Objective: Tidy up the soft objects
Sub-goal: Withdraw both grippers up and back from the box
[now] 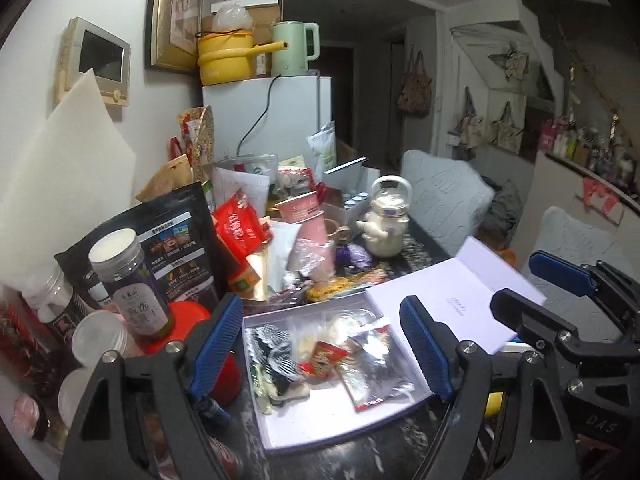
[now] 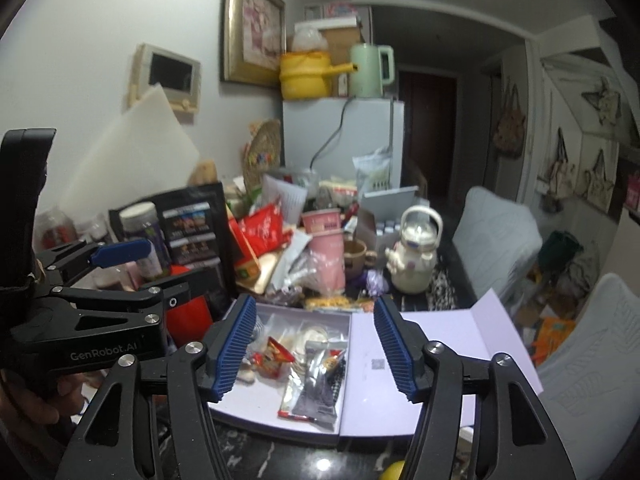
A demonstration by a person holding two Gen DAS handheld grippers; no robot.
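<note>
Both claws hang above the open white box at the near edge of the crowded table, and neither has hold of anything. The left gripper stands wide, its blue pads apart with only air and the view of the box between them; the right gripper is spread a good way too, nothing in it. The soft things sit inside the box: a silver foil pouch, a small red snack packet, a black-and-white checked cloth at the left end, and some clear bags I can't make out. The hinged lid lies flat open to the right. What worries me is the company around that box — a red-lidded tub just beside its left wall, jars stacked close behind that, and a pink cup and white kettle further back. A careless swing of the left claw could clip the jars and send them rolling. The foil pouch looks slippery — pinched by a corner it may slide free. And the two claws are near enough to knock together if both dive in at once.
</note>
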